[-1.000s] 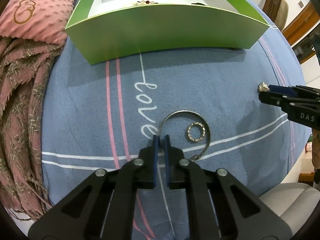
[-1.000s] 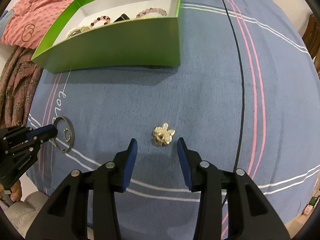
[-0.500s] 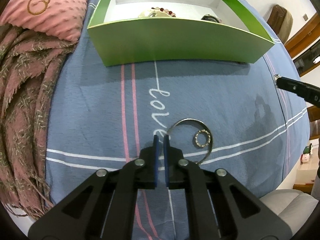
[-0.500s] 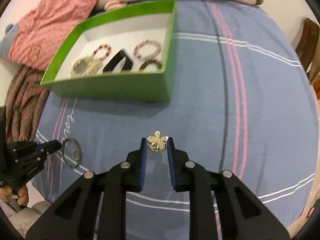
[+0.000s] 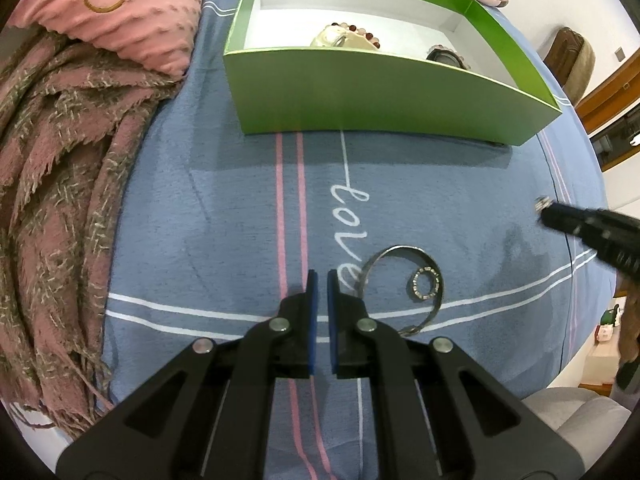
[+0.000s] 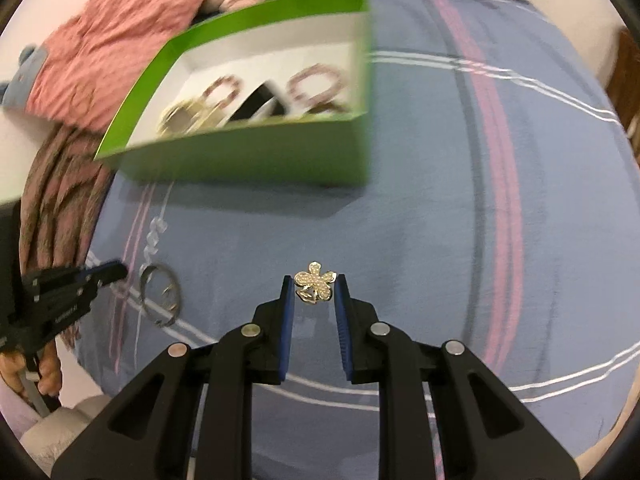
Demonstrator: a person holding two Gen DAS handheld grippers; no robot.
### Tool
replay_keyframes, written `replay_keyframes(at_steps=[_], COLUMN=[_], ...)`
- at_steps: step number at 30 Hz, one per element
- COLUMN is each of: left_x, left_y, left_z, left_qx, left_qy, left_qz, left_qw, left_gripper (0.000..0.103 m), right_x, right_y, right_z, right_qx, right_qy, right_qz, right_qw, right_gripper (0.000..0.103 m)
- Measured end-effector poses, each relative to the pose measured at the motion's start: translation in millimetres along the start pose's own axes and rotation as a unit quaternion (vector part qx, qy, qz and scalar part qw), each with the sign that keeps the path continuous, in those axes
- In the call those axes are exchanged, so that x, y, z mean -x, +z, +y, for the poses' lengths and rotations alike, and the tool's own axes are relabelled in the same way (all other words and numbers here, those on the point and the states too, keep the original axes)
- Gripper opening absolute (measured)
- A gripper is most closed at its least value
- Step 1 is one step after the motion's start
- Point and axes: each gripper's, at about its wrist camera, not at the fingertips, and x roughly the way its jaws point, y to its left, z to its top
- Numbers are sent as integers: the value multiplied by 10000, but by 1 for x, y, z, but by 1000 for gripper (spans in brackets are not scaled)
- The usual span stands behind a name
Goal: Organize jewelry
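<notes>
Two tools over blue bedspread (image 5: 224, 208): right tool (image 6: 315, 290) clenched on gold flower brooch (image 6: 315, 287), lifted short of green box (image 6: 260, 160); left tool (image 5: 319, 280) pinched nearly closed on nothing, just beside silver bangle (image 5: 400, 252) w/ small ring (image 5: 426, 285) inside.

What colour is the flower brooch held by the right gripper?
Gold, set with small pale stones; the brooch shows best in the right wrist view.

Gold flower brooch (image 6: 315, 285) pinched off the bedspread; silver bangle (image 5: 400, 288) lies flat around a small crystal ring (image 5: 426, 285)
</notes>
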Motion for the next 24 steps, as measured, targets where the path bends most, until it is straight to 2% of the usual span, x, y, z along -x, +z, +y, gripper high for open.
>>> replay_keyframes(at_steps=[6, 11, 18, 24], left_x=[1, 7, 20, 12], left_y=[-4, -1, 1, 1], left_z=[0, 17, 45, 21], left_qx=[8, 288, 585, 257], left_qy=[-111, -236, -210, -350], left_qz=[11, -79, -210, -97], left_qw=[9999, 9993, 9978, 9990], left_gripper=[6, 19, 21, 22], right_x=[-23, -30, -5, 11], right_y=[-3, -6, 0, 0], right_z=[36, 38, 7, -30], right_qx=[417, 433, -50, -512], right_qy=[229, 208, 199, -89], right_qz=[319, 435, 36, -179], right_qw=[9984, 9979, 9998, 9985], right_gripper=[20, 24, 38, 38])
